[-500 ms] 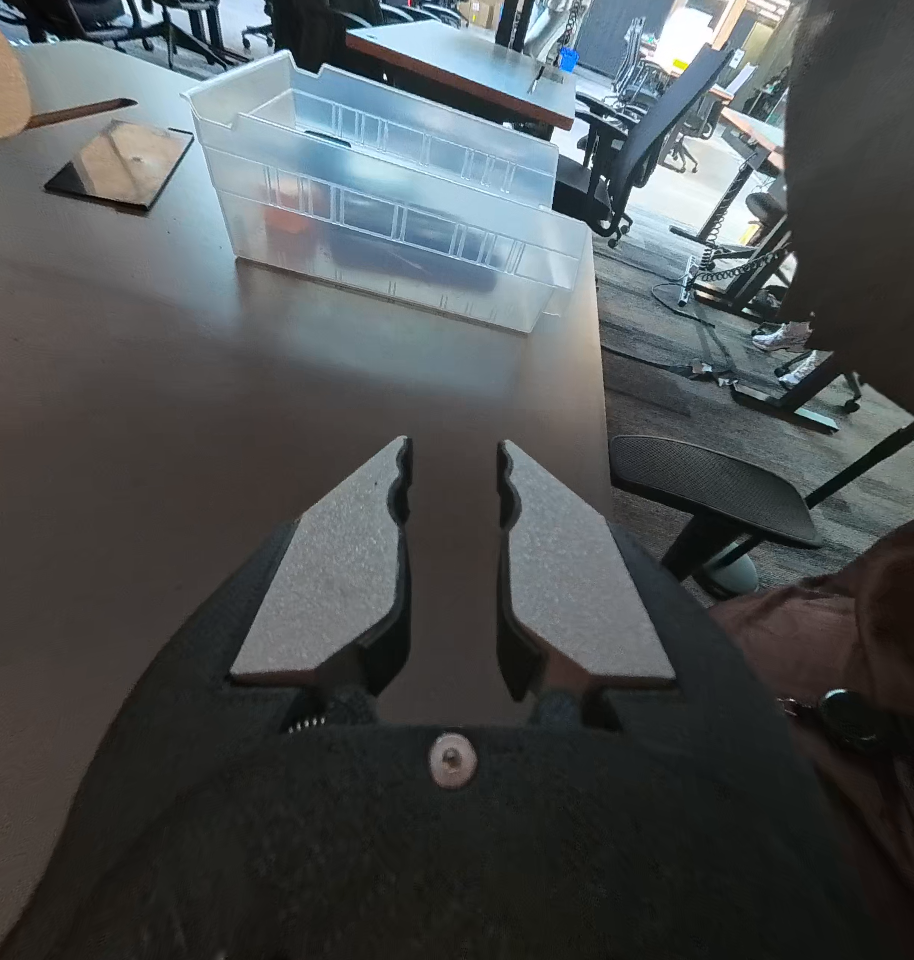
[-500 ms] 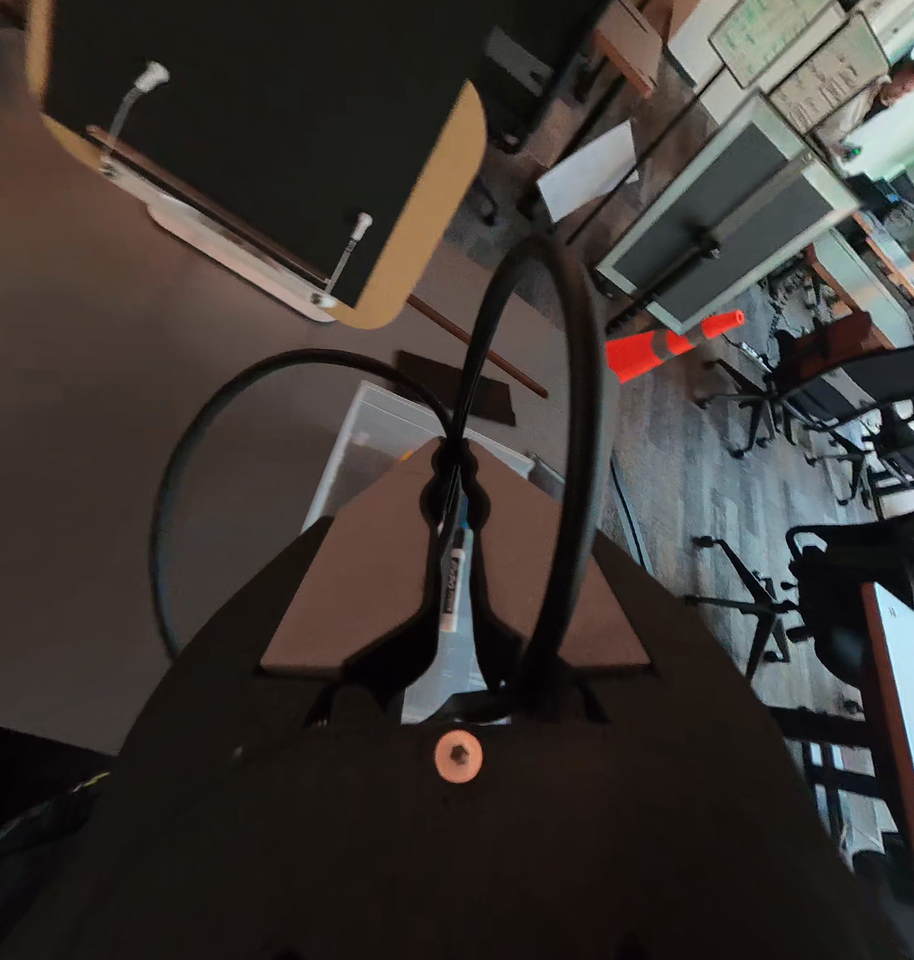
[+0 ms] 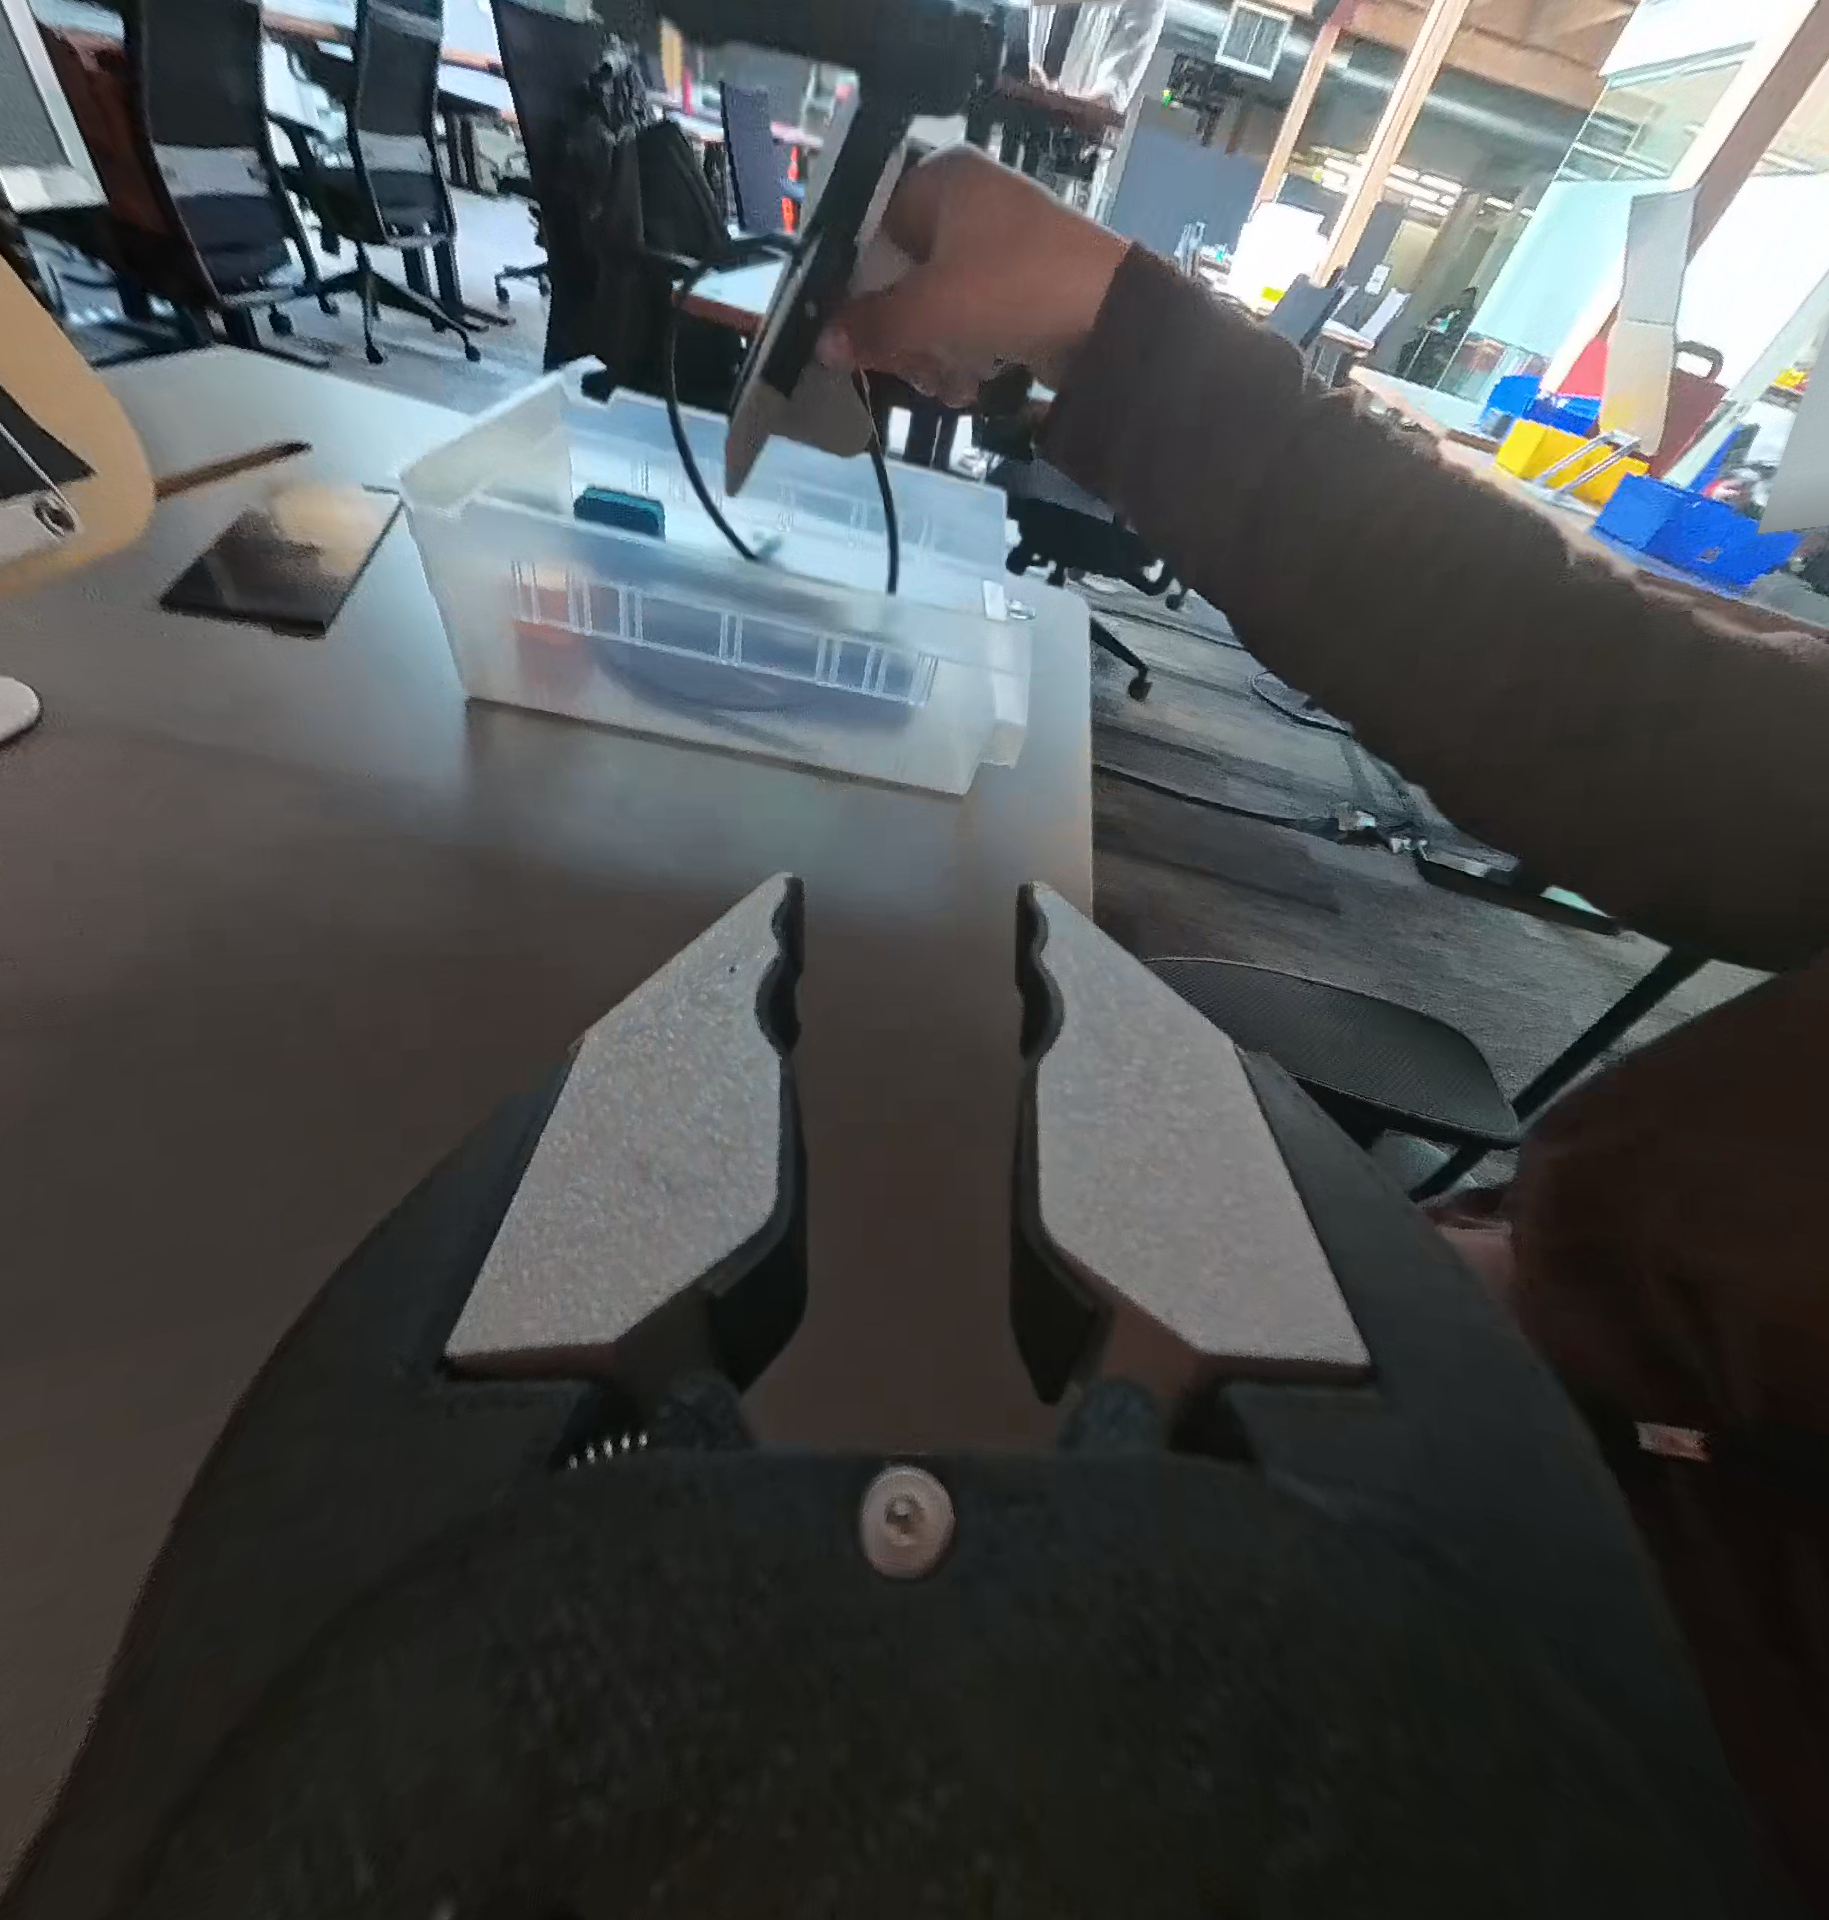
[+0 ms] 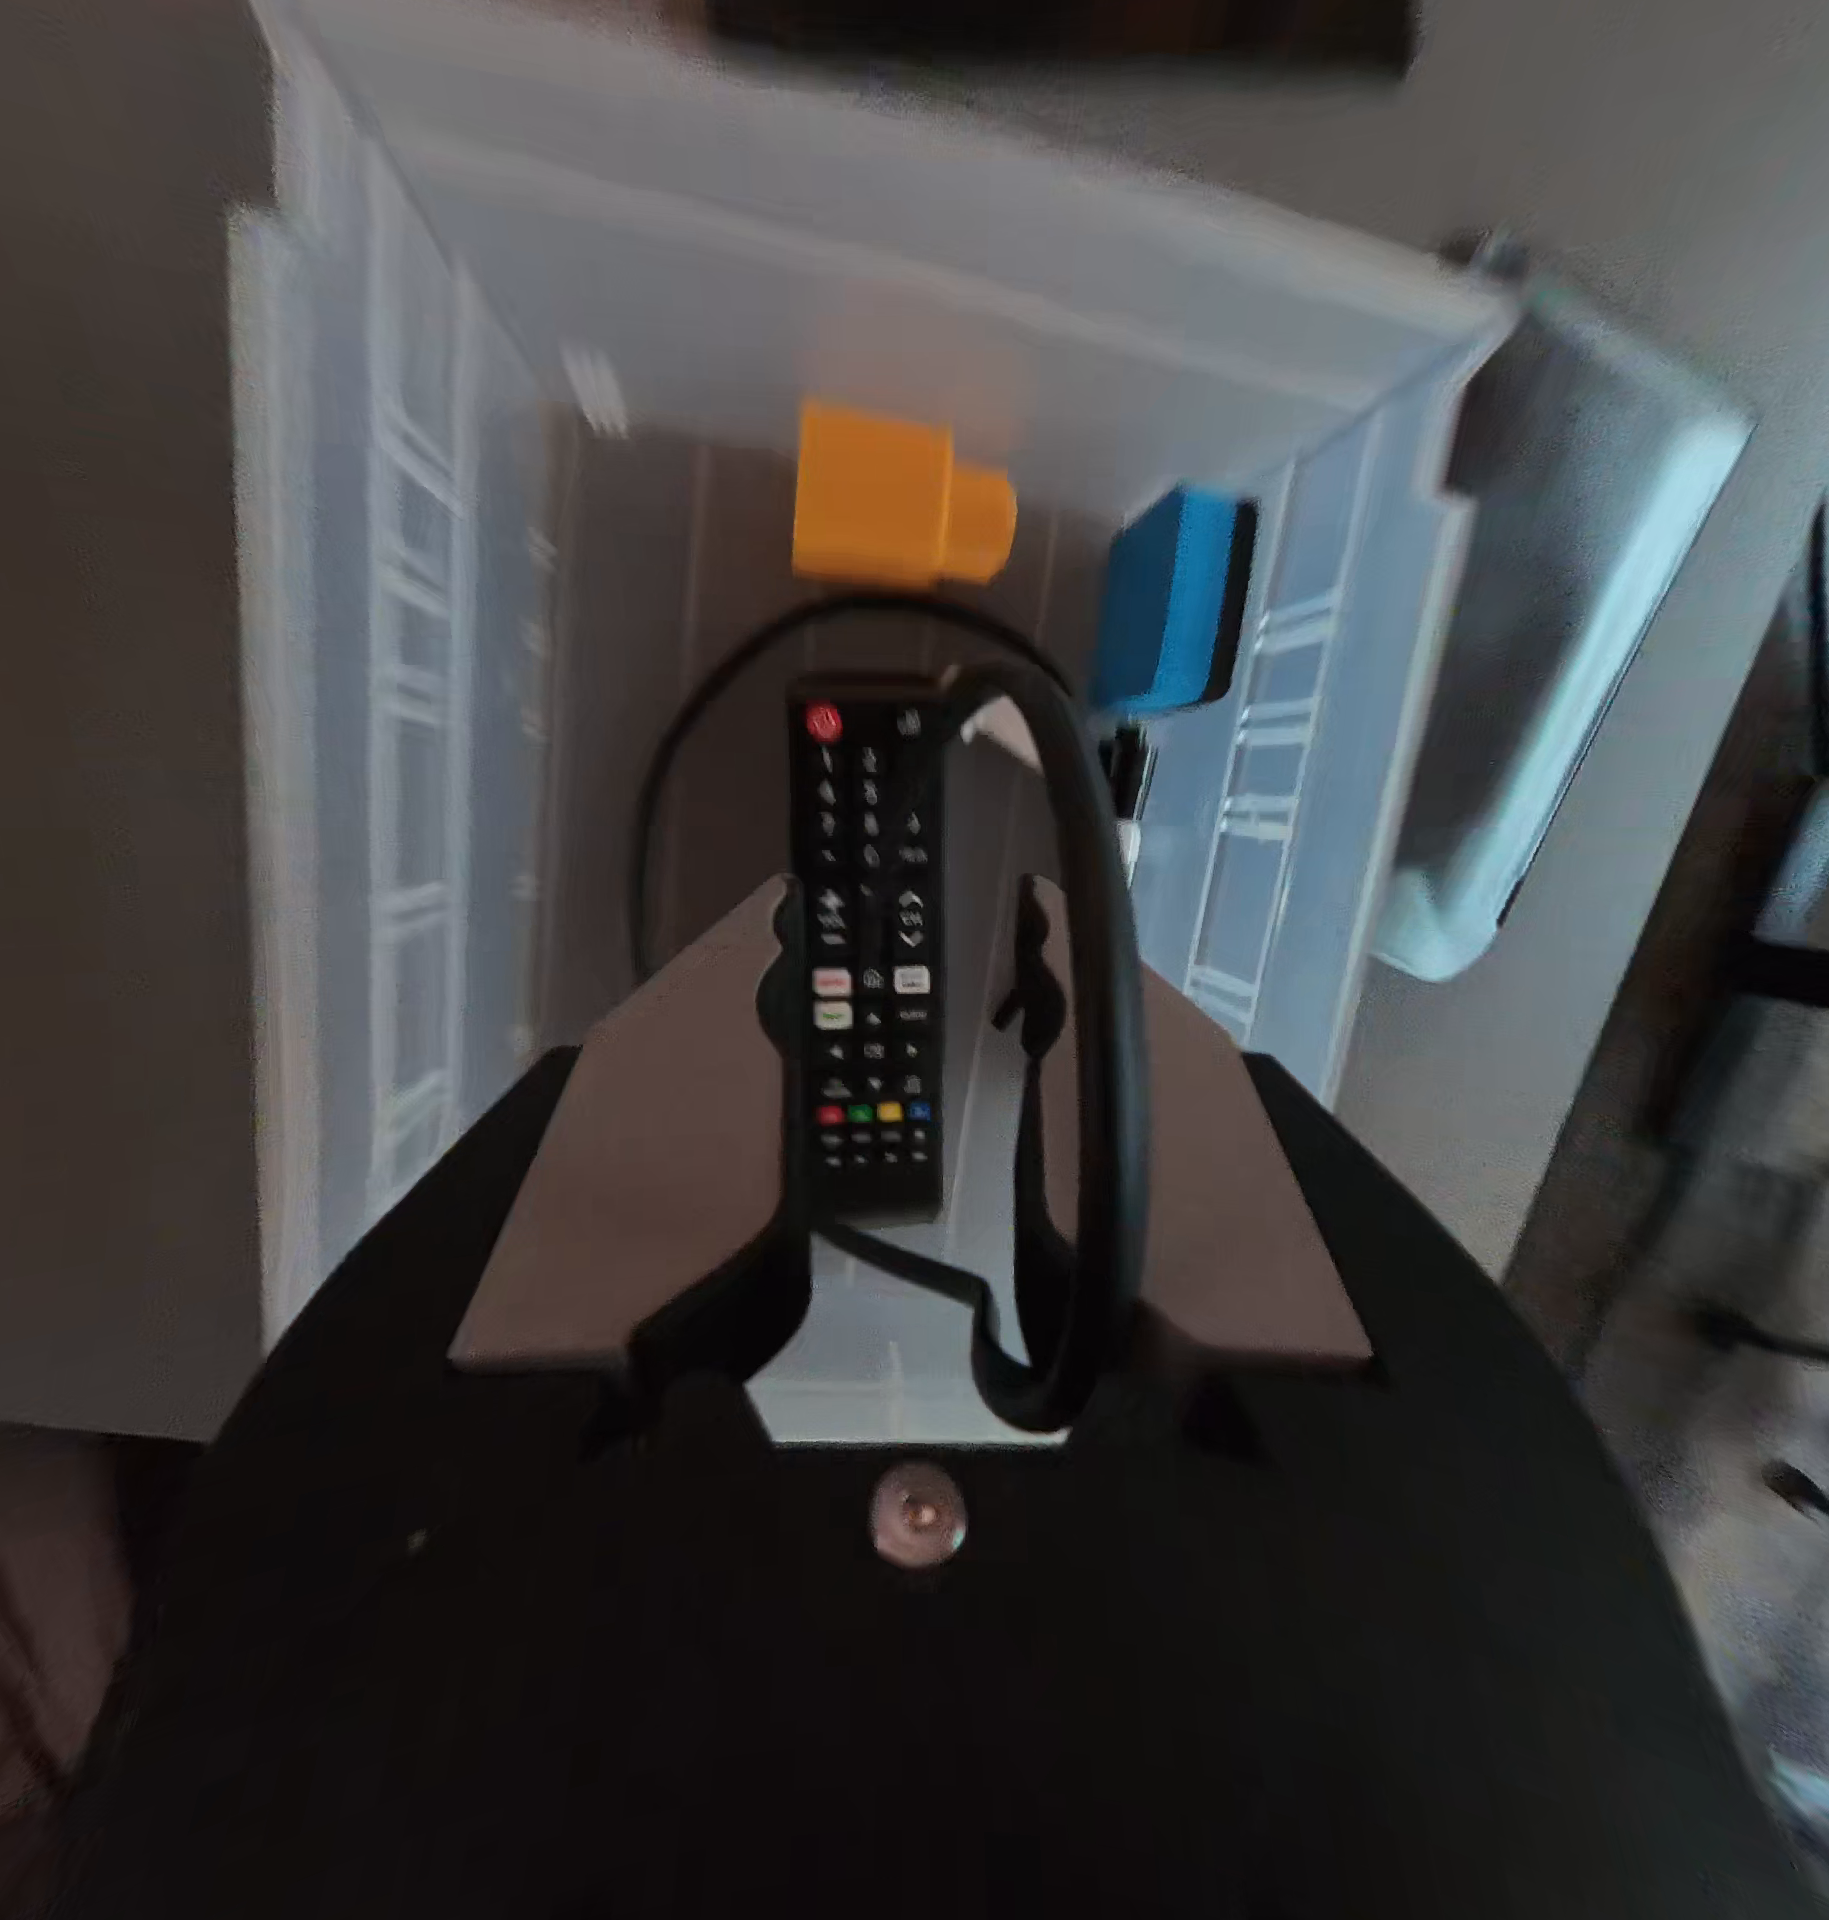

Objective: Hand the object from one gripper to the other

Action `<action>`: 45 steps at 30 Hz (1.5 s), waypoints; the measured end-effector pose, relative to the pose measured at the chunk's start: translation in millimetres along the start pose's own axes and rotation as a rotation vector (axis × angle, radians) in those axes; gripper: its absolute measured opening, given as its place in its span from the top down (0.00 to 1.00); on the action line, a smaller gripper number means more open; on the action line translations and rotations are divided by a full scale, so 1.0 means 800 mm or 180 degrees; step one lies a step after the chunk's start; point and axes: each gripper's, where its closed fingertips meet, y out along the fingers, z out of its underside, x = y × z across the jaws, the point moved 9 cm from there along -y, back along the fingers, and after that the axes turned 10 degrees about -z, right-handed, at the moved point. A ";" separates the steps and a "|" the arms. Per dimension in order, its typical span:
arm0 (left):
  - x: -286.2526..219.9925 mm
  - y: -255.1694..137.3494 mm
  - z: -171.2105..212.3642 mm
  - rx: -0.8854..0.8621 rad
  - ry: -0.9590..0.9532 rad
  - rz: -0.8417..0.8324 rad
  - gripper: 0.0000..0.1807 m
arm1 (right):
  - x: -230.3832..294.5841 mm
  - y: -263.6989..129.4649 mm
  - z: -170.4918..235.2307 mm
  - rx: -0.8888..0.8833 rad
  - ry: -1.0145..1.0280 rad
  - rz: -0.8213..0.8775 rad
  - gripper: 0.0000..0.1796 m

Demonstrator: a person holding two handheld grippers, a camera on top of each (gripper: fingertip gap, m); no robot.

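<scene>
My right hand-held gripper (image 4: pixel 905 914) hangs over the clear plastic bin (image 4: pixel 681 270), fingers apart; thin black cable (image 4: pixel 1097 935) loops over its right finger. Left hand-held gripper (image 3: pixel 905 935) is released, empty, above the brown worktop (image 3: pixel 266 987), well apart from the cable.

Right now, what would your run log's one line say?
left claw: open, empty, over table | right claw: open, above clear bin | black cable: looped beside right claw | remote: in bin

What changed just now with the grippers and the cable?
The right gripper swung over the clear bin and opened; the black cable, pinched before, now hangs loose along one finger into the bin. The left gripper stayed open and empty above the table.
</scene>
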 end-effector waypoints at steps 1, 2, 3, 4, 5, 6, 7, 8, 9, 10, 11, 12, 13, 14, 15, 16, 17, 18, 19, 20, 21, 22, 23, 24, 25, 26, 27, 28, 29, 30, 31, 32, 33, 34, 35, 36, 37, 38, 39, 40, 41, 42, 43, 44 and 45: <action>-0.003 -0.011 -0.007 -0.0017 0.0046 -0.0007 0.80 | 0.004 -0.022 -0.006 -0.0280 0.0043 -0.0085 0.76; -0.003 -0.027 -0.016 -0.0063 0.0092 -0.0063 0.80 | 0.010 -0.045 -0.011 -0.0583 0.0073 -0.0147 0.73; -0.002 -0.047 -0.027 -0.0183 0.0123 -0.0195 0.81 | 0.018 -0.068 -0.014 -0.0877 0.0076 -0.0212 0.69; 0.000 -0.071 -0.038 -0.0339 0.0162 -0.0373 0.84 | 0.028 -0.087 -0.014 -0.1148 0.0053 -0.0347 0.67; 0.002 -0.097 -0.047 -0.0487 0.0227 -0.0568 0.88 | 0.037 -0.103 -0.012 -0.1426 0.0006 -0.0536 0.62; 0.003 -0.123 -0.051 -0.0610 0.0312 -0.0748 0.91 | 0.042 -0.112 -0.010 -0.1699 -0.0047 -0.0700 0.61; 0.003 -0.148 -0.054 -0.0710 0.0378 -0.0916 0.93 | 0.041 -0.113 -0.005 -0.1840 -0.0087 -0.0808 0.65; 0.005 -0.171 -0.054 -0.0792 0.0389 -0.1076 0.94 | 0.036 -0.106 0.000 -0.1815 -0.0101 -0.0901 0.66; 0.007 -0.191 -0.054 -0.0848 0.0351 -0.1199 0.95 | 0.029 -0.095 0.005 -0.1591 -0.0015 -0.0981 0.65; 0.008 -0.209 -0.053 -0.0890 0.0290 -0.1265 0.95 | 0.024 -0.082 0.011 -0.1243 0.0074 -0.1161 0.66; 0.009 -0.224 -0.054 -0.0941 0.0224 -0.1290 0.96 | 0.023 -0.067 0.016 -0.0895 0.0129 -0.1457 0.69; 0.009 -0.237 -0.054 -0.1006 0.0182 -0.1297 0.99 | 0.022 -0.055 0.020 -0.0609 0.0181 -0.1668 0.66; 0.009 -0.246 -0.055 -0.1078 0.0169 -0.1320 1.00 | 0.018 -0.046 0.021 -0.0434 0.0265 -0.1703 0.65; 0.010 -0.252 -0.055 -0.1149 0.0162 -0.1360 1.00 | 0.014 -0.042 0.020 -0.0435 0.0325 -0.1707 0.65; 0.011 -0.254 -0.056 -0.1195 0.0160 -0.1383 1.00 | 0.011 -0.042 0.018 -0.0470 0.0348 -0.1734 0.65; 0.012 -0.253 -0.057 -0.1207 0.0163 -0.1384 1.00 | 0.006 -0.041 0.017 -0.0460 0.0385 -0.1667 0.64; 0.012 -0.250 -0.056 -0.1190 0.0171 -0.1384 0.99 | 0.000 -0.038 0.016 -0.0403 0.0398 -0.1495 0.64; 0.013 -0.246 -0.056 -0.1155 0.0188 -0.1398 0.97 | -0.004 -0.037 0.013 -0.0370 0.0316 -0.1309 0.65; 0.015 -0.241 -0.056 -0.1119 0.0209 -0.1414 0.96 | -0.004 -0.036 0.009 -0.0363 0.0184 -0.1096 0.66; 0.016 -0.234 -0.056 -0.1081 0.0226 -0.1413 0.96 | -0.003 -0.034 0.005 -0.0294 0.0056 -0.0843 0.66; 0.017 -0.227 -0.055 -0.1034 0.0236 -0.1394 0.96 | 0.002 -0.031 0.003 -0.0159 -0.0094 -0.0598 0.64; 0.018 -0.220 -0.055 -0.0990 0.0235 -0.1368 0.96 | 0.008 -0.027 0.001 0.0004 -0.0261 -0.0328 0.63; 0.018 -0.213 -0.054 -0.0957 0.0230 -0.1339 0.96 | 0.014 -0.022 0.000 0.0214 -0.0462 0.0012 0.62; 0.018 -0.207 -0.054 -0.0929 0.0229 -0.1302 0.96 | 0.019 -0.019 0.000 0.0446 -0.0750 0.0432 0.60; 0.017 -0.201 -0.054 -0.0905 0.0233 -0.1267 0.96 | 0.024 -0.019 -0.002 0.0610 -0.1088 0.0893 0.59; 0.016 -0.197 -0.054 -0.0889 0.0240 -0.1243 0.96 | 0.029 -0.021 -0.004 0.0705 -0.1416 0.1269 0.58; 0.015 -0.193 -0.053 -0.0865 0.0252 -0.1223 0.96 | 0.035 -0.027 -0.008 0.0723 -0.1681 0.1511 0.58; 0.014 -0.190 -0.052 -0.0829 0.0271 -0.1211 0.96 | 0.042 -0.033 -0.011 0.0667 -0.1826 0.1565 0.57; 0.013 -0.187 -0.051 -0.0800 0.0290 -0.1212 0.96 | 0.050 -0.039 -0.014 0.0554 -0.1868 0.1473 0.56; 0.012 -0.185 -0.051 -0.0789 0.0303 -0.1215 0.96 | 0.057 -0.043 -0.017 0.0412 -0.1892 0.1338 0.54; 0.011 -0.184 -0.051 -0.0793 0.0307 -0.1198 0.96 | 0.062 -0.045 -0.019 0.0251 -0.1974 0.1313 0.53; 0.010 -0.183 -0.052 -0.0803 0.0306 -0.1167 0.96 | 0.065 -0.044 -0.020 0.0072 -0.2160 0.1434 0.53; 0.008 -0.183 -0.053 -0.0811 0.0307 -0.1140 0.96 | 0.070 -0.038 -0.016 -0.0140 -0.2426 0.1615 0.54; 0.006 -0.183 -0.053 -0.0816 0.0319 -0.1125 0.96 | 0.077 -0.028 -0.008 -0.0374 -0.2660 0.1673 0.56; 0.004 -0.183 -0.053 -0.0817 0.0338 -0.1116 0.96 | 0.084 -0.015 0.002 -0.0623 -0.2770 0.1532 0.58; 0.002 -0.183 -0.053 -0.0818 0.0360 -0.1110 0.96 | 0.088 -0.002 0.011 -0.0792 -0.2764 0.1264 0.60; 0.000 -0.183 -0.053 -0.0825 0.0376 -0.1105 0.97 | 0.090 0.010 0.020 -0.0861 -0.2702 0.0959 0.61; -0.001 -0.183 -0.054 -0.0839 0.0378 -0.1091 0.97 | 0.088 0.019 0.026 -0.0893 -0.2632 0.0797 0.60; -0.002 -0.182 -0.054 -0.0856 0.0364 -0.1060 0.97 | 0.083 0.024 0.029 -0.0906 -0.2651 0.0794 0.55; -0.003 -0.180 -0.054 -0.0871 0.0338 -0.1010 0.97 | 0.078 0.025 0.033 -0.0930 -0.2760 0.0890 0.53; -0.004 -0.177 -0.054 -0.0887 0.0303 -0.0944 0.97 | 0.076 0.023 0.036 -0.1006 -0.2864 0.0965 0.53; -0.005 -0.171 -0.054 -0.0891 0.0268 -0.0869 0.96 | 0.076 0.018 0.037 -0.1113 -0.2909 0.0950 0.53; -0.006 -0.162 -0.053 -0.0866 0.0239 -0.0800 0.96 | 0.080 0.012 0.039 -0.1251 -0.2917 0.0855 0.53; -0.007 -0.151 -0.053 -0.0831 0.0221 -0.0754 0.96 | 0.087 0.005 0.040 -0.1415 -0.2935 0.0682 0.54; -0.008 -0.138 -0.052 -0.0821 0.0193 -0.0727 0.96 | 0.093 0.000 0.042 -0.1553 -0.2948 0.0519 0.56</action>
